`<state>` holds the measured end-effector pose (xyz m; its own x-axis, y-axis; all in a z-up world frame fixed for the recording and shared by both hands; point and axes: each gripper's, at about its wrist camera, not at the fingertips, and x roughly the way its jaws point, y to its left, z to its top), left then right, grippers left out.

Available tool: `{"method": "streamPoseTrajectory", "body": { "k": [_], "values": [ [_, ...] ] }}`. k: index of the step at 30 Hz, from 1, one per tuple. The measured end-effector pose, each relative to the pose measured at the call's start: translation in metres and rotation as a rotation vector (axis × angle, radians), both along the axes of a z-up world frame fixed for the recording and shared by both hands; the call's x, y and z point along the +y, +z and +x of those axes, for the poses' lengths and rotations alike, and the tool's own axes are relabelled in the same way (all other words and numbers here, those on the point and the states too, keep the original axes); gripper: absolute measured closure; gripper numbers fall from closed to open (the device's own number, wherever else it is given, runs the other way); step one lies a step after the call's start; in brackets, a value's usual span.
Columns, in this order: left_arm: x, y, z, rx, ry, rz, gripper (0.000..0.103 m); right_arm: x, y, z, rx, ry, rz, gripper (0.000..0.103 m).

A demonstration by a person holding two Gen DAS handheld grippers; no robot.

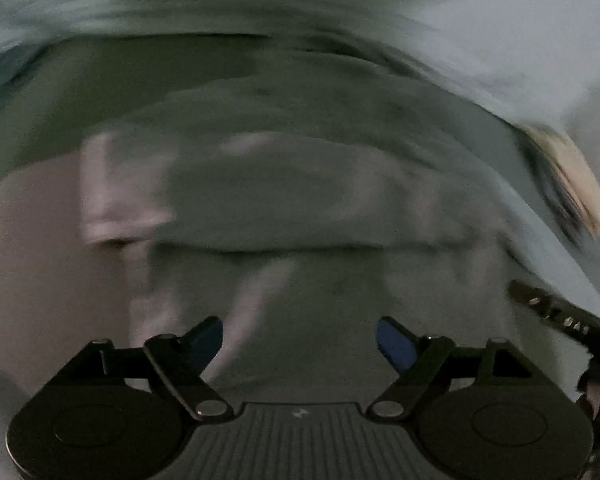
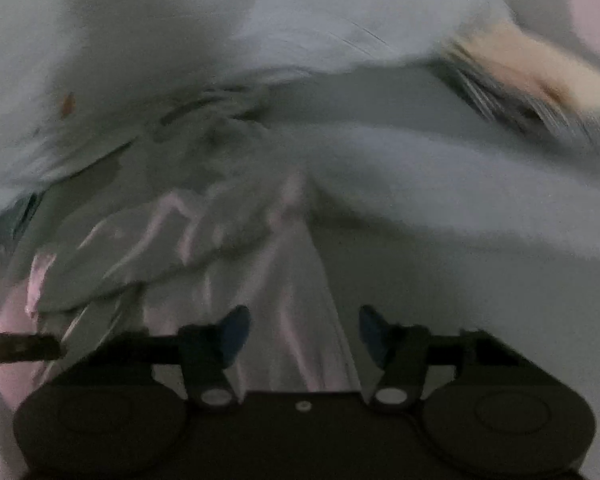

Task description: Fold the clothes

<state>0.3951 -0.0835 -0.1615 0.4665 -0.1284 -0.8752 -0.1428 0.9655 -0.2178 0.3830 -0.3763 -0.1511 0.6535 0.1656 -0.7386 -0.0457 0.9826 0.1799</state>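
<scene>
Both tongs, left point(image 1: 299, 344) and right point(image 2: 303, 334), wide over rumpled pale cloth point(image 1: 300, 200) (blurred).

Each camera sits just behind its own claw, looks steeply down, very near the pale crumpled cloth point(image 1: 300, 200); both views share this cloth.

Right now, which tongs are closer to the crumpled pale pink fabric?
Right. The right tongs hang open directly over the pale pink fabric; the left tongs, also open, sit mostly over grey-green cloth.
</scene>
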Motion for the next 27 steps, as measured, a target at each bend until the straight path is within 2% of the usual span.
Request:
{"method": "streamPoseTrajectory", "body": {
  "k": [2,4,6,7,8,9,10,14,17,19,22,24,26,27],
  "values": [
    [0.020,-0.002,-0.001,-0.004,0.076,0.019,0.016,0.006,-0.002,0.030,-0.030,0.034,-0.022,0.042],
    [0.038,-0.006,-0.005,-0.008,0.135,0.042,0.015,0.010,-0.008,0.061,-0.050,0.035,-0.032,0.022],
    [0.054,-0.015,-0.004,0.026,0.193,0.072,0.014,0.016,-0.020,0.088,-0.031,0.064,-0.046,0.024],
    [0.062,-0.016,-0.007,0.040,0.214,0.075,0.014,0.020,-0.027,0.100,-0.009,0.084,-0.061,0.036],
    [0.068,-0.018,-0.005,0.044,0.230,0.070,0.014,0.025,-0.029,0.107,-0.014,0.102,-0.084,0.040],
    [0.071,-0.018,-0.005,0.042,0.237,0.065,0.014,0.030,-0.029,0.111,-0.030,0.119,-0.111,0.059],
    [0.075,-0.019,-0.003,0.043,0.245,0.071,0.014,0.034,-0.026,0.113,-0.048,0.133,-0.130,0.091],
    [0.081,-0.017,0.014,0.017,0.259,0.131,0.014,0.029,0.014,0.109,-0.190,0.134,-0.185,0.096],
    [0.087,-0.009,0.022,-0.011,0.223,0.167,0.014,0.011,0.044,0.102,-0.283,0.072,-0.270,0.102],
    [0.084,-0.011,0.037,-0.023,0.195,0.194,0.014,-0.006,0.057,0.101,-0.318,-0.002,-0.362,0.102],
    [0.078,-0.015,0.061,-0.031,0.143,0.226,0.014,-0.036,0.053,0.107,-0.275,-0.090,-0.419,0.102],
    [0.075,-0.019,0.072,-0.031,0.125,0.243,0.014,-0.049,0.049,0.110,-0.219,-0.103,-0.349,0.099],
    [0.074,-0.024,0.082,-0.021,0.113,0.243,0.014,-0.054,0.044,0.107,-0.166,-0.094,-0.210,0.083],
    [0.076,-0.027,0.085,-0.012,0.111,0.235,0.014,-0.050,0.039,0.103,-0.149,-0.080,-0.139,0.060]
  ]
}}
